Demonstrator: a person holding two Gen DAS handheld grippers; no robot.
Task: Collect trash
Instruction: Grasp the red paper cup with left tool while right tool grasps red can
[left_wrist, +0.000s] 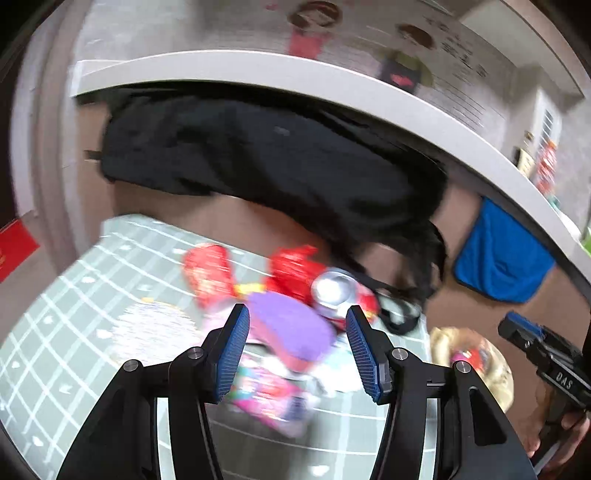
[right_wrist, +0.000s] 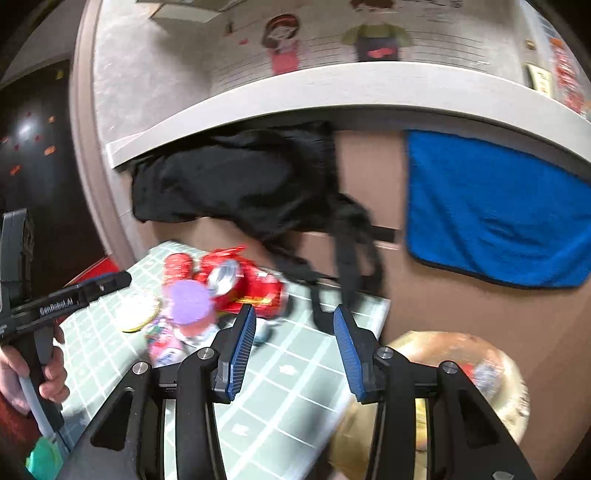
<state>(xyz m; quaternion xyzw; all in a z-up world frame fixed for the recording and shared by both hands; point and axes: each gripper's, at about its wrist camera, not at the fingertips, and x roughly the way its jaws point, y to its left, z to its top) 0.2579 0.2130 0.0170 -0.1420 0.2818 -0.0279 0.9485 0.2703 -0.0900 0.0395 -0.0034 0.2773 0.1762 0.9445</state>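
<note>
Left claw (left_wrist: 295, 347) open, nothing between pads, hovering over trash pile on green checked bench (left_wrist: 74, 332). Right claw (right_wrist: 293, 345) open too, empty, near bench edge. Pile: red can (right_wrist: 240, 284) on its side, silver end toward cameras, long axis running back-right; purple-lidded cup (right_wrist: 190, 304) in front. Black bag (right_wrist: 240, 184) hanging behind. Blue towel (right_wrist: 495, 210) right. "GenRobot.AI" readable on left tool.
</note>
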